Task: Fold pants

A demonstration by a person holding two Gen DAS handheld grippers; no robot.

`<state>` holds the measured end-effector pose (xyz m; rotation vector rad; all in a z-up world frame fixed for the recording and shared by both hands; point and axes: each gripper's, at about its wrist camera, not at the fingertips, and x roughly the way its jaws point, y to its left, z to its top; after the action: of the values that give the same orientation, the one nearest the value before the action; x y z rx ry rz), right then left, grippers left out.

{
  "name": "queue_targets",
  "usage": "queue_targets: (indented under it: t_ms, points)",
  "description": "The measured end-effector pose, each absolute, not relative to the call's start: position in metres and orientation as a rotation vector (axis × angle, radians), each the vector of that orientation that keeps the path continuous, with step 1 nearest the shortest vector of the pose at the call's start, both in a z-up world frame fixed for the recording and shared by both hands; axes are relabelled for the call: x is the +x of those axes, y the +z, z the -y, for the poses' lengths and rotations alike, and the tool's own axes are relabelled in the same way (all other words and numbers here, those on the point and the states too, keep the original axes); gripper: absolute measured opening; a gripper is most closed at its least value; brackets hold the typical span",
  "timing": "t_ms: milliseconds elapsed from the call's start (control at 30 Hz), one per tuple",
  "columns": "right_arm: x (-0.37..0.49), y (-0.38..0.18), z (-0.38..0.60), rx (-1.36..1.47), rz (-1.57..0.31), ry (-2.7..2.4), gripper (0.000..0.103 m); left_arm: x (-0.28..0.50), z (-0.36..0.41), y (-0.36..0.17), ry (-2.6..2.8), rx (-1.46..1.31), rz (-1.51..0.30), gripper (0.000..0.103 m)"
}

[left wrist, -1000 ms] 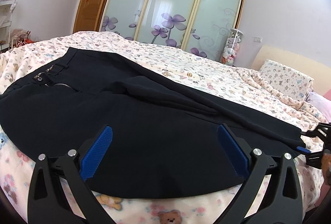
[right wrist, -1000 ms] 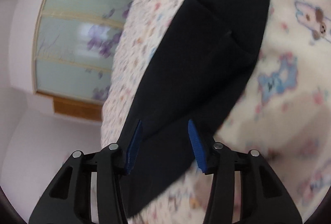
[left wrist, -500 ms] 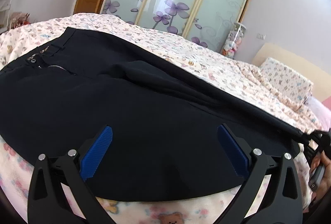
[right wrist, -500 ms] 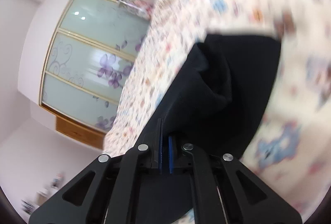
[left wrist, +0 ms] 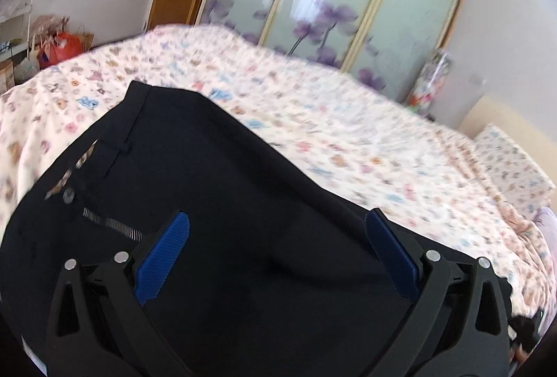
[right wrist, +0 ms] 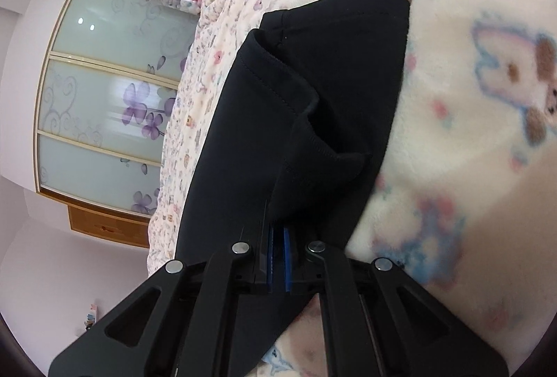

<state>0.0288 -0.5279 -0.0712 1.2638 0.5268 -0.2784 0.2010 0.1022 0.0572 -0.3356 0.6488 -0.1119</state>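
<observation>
Black pants (left wrist: pixel 243 203) lie on a bed with a cartoon-print blanket (left wrist: pixel 313 105). In the left wrist view the waistband, button and zipper sit at the left. My left gripper (left wrist: pixel 276 248) is open, its blue pads spread wide just above the upper part of the pants, holding nothing. In the right wrist view the leg ends of the pants (right wrist: pixel 313 105) lie folded and bunched. My right gripper (right wrist: pixel 277 264) is shut on the pants' edge near the leg hems.
A wardrobe with frosted, flower-printed sliding doors (left wrist: pixel 330 4) stands behind the bed. A pillow (left wrist: pixel 515 161) lies at the right. Bags and shelves (left wrist: pixel 52 46) are at the far left. The blanket (right wrist: pixel 470 98) surrounds the pants.
My right gripper closed on the pants' leg edge. My left gripper moved toward the waistband, still open.
</observation>
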Motion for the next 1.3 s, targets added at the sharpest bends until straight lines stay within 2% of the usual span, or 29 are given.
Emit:
queue_targets:
  t_ms: [200, 400, 433, 467, 533, 600, 667, 733, 767, 1033, 1300]
  points:
    - [0.026, -0.067, 0.529, 1.243, -0.549, -0.29, 0.004, 0.308, -0.134, 0.032, -0.035, -0.504, -0.86, 0.101]
    - [0.029, -0.069, 0.533, 1.225, -0.568, -0.292, 0.005, 0.374, -0.139, 0.01, 0.113, -0.536, -0.944, 0.1]
    - [0.029, -0.068, 0.533, 1.215, -0.573, -0.29, 0.005, 0.379, -0.14, 0.008, 0.131, -0.532, -0.95, 0.097]
    - [0.029, -0.068, 0.533, 1.207, -0.578, -0.288, 0.005, 0.388, -0.14, 0.004, 0.16, -0.522, -0.962, 0.092]
    - [0.03, -0.067, 0.533, 1.196, -0.585, -0.284, 0.005, 0.402, -0.143, -0.002, 0.199, -0.521, -0.988, 0.075]
    - [0.03, -0.067, 0.534, 1.192, -0.589, -0.279, 0.005, 0.408, -0.15, -0.01, 0.21, -0.567, -0.997, 0.063]
    - [0.029, -0.066, 0.533, 1.19, -0.592, -0.279, 0.005, 0.407, -0.156, -0.012, 0.205, -0.602, -0.972, 0.047]
    - [0.028, -0.065, 0.533, 1.184, -0.595, -0.278, 0.005, 0.401, -0.157, -0.012, 0.136, -0.648, -0.936, 0.012]
    - [0.028, -0.064, 0.532, 1.187, -0.593, -0.276, 0.005, 0.397, -0.155, -0.011, 0.128, -0.653, -0.928, 0.008]
    - [0.014, -0.044, 0.529, 1.163, -0.524, -0.239, 0.005, 0.334, -0.151, 0.036, 0.101, -0.572, -0.806, 0.007]
    - [0.002, -0.01, 0.536, 1.059, -0.347, -0.174, 0.005, 0.203, -0.17, 0.082, 0.02, -0.565, -0.661, 0.007]
